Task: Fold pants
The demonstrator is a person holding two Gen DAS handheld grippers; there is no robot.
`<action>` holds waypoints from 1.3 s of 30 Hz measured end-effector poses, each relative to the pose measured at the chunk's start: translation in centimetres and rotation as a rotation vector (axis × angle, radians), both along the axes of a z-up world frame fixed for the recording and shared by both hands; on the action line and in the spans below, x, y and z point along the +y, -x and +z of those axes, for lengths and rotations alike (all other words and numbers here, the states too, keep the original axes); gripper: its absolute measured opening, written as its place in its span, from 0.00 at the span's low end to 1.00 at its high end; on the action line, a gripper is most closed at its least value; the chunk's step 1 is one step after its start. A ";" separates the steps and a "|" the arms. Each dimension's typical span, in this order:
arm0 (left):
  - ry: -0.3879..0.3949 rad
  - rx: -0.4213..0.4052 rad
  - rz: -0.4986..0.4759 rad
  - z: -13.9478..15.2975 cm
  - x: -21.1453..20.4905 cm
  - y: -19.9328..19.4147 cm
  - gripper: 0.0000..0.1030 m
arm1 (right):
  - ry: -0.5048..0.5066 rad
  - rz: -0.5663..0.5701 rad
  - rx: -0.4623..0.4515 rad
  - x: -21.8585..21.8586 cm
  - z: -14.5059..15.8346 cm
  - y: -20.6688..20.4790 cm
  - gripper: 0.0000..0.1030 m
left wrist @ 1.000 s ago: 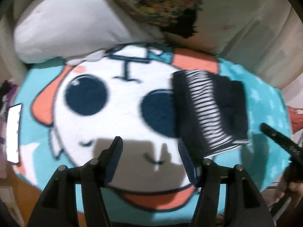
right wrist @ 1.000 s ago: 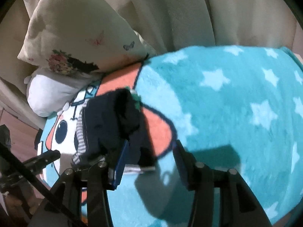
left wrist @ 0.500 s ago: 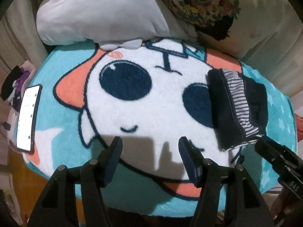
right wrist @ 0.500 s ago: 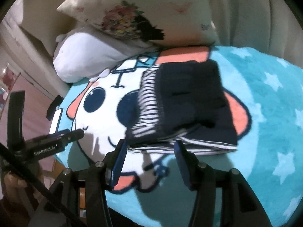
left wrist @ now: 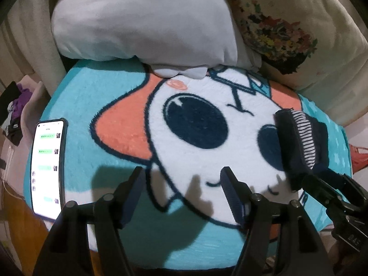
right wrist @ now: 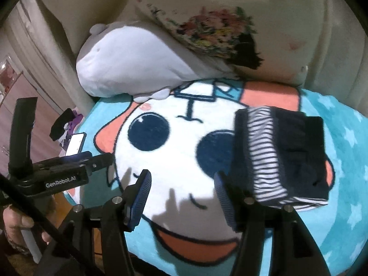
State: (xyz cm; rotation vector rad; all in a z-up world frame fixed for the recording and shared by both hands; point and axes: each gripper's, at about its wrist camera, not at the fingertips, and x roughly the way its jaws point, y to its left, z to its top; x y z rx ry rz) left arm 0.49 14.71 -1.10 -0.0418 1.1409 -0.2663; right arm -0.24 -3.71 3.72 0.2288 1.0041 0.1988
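The folded pants [right wrist: 283, 158], dark navy with a striped inner layer showing, lie as a flat packet on the right part of the cartoon blanket [right wrist: 184, 142]. My right gripper [right wrist: 182, 177] hovers over the white face print just left of the packet. Its jaws are opening and nothing is between them. My left gripper [left wrist: 182, 177] is farther left above the blanket, jaws also opening and empty. From the left wrist, the pants [left wrist: 296, 145] sit at the far right, with the right gripper's body [left wrist: 333, 195] just below them.
A lit phone [left wrist: 48, 168] lies on the blanket's left edge. A white plush pillow [left wrist: 142, 20] and a floral pillow [left wrist: 276, 23] lean at the back against the sofa. A hand [right wrist: 13, 225] holds the left gripper's body [right wrist: 69, 168].
Both grippers have drawn leftward and back from the pants, which now lie to their right. The right gripper's fingers left the packet's edge, and both pairs of jaws stand wider.
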 end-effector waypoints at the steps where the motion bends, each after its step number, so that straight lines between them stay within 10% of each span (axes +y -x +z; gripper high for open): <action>1: -0.003 0.001 -0.012 -0.3 0.1 -0.3 0.65 | 0.009 -0.005 0.008 0.5 -0.1 -0.3 0.60; 15: -0.026 -0.133 -0.131 -4.9 -2.0 -6.0 0.66 | 0.060 -0.216 0.069 0.9 -1.0 -1.0 0.61; 22: -0.061 -0.253 -0.136 -5.9 -3.7 -7.0 0.89 | 0.063 -0.264 0.091 1.1 -1.0 -0.5 0.61; 39: -0.105 -0.250 -0.167 -6.4 -4.9 -7.4 1.00 | 0.054 -0.293 0.087 1.0 -0.5 -0.1 0.61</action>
